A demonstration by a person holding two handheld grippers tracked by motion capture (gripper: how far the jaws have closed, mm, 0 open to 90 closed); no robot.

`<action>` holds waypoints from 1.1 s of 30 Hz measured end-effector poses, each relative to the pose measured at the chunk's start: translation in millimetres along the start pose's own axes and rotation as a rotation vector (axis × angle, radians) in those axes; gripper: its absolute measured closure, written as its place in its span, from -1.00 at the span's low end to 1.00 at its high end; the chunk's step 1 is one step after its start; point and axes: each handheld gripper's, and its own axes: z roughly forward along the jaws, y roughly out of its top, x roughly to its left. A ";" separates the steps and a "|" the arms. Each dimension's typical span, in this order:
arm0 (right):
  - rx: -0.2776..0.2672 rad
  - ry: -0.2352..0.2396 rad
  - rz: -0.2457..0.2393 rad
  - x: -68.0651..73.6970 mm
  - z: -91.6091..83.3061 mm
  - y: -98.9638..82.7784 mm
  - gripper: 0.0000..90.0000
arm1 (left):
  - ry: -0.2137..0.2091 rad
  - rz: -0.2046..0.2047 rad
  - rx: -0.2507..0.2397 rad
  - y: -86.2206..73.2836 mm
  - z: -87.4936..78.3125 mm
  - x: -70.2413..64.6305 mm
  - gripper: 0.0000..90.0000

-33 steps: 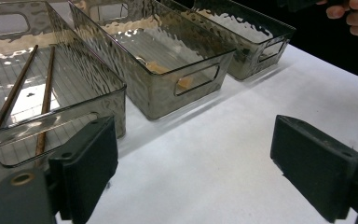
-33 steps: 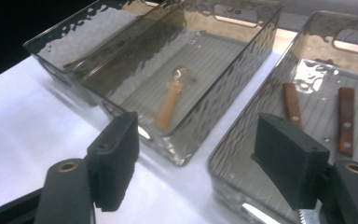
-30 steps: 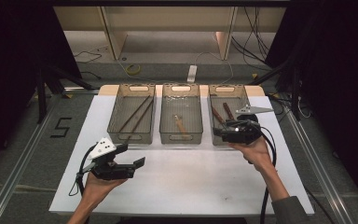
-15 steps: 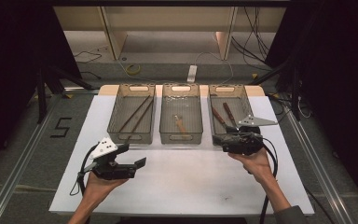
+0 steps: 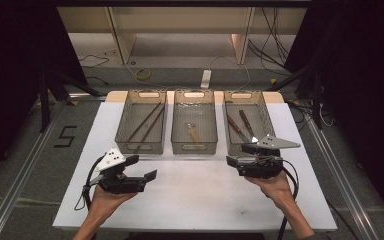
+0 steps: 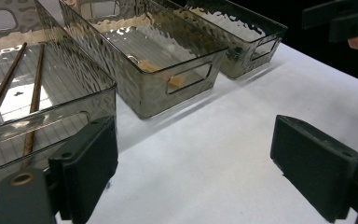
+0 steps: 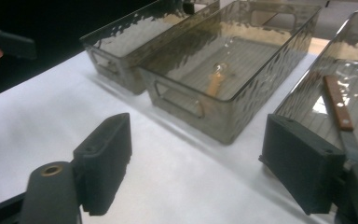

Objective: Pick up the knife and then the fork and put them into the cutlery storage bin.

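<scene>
The white table [image 5: 190, 200] carries three smoky plastic bins in a row at its far side. The right bin [image 5: 265, 112] holds two wooden-handled knives [image 5: 240, 127], the middle bin [image 5: 194, 145] a small wooden-handled utensil [image 5: 194, 134], and the left bin [image 5: 130, 145] a pair of chopsticks [image 5: 147, 122].

The right claw [image 5: 232, 161] hovers just before the right bin's near wall. Its jaws are spread wide with nothing between them, having just been opening. The knives lie beyond it, inside the bin and a little to its right. The left claw [image 5: 152, 175] is also spread and empty, hanging over bare table near the left bin.

I'd judge the main risk to be that near wall: a low reach could knock the light bin backwards, or the blades could slip off the pads.
</scene>
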 end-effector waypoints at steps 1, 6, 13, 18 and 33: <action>0.000 0.001 -0.002 1.6 -1.3 -1.8 -0.47 | 0.000 0.000 0.002 -0.2 0.1 -0.5 -0.68; -0.017 -0.010 -0.014 7.8 -8.6 -11.6 -0.49 | -0.006 -0.003 0.001 -0.2 0.1 -1.2 -0.69; -0.049 -0.021 -0.021 12.4 -17.1 -22.6 -0.51 | -0.016 -0.009 0.001 -0.2 0.2 -0.5 -0.68; -0.047 -0.023 -0.019 15.3 -20.0 -29.0 -0.53 | -0.023 -0.014 0.000 -0.2 -0.2 -0.1 -0.68; -0.041 -0.036 -0.017 20.7 -24.9 -44.3 -0.58 | -0.037 -0.023 -0.003 -0.5 -0.5 0.0 -0.68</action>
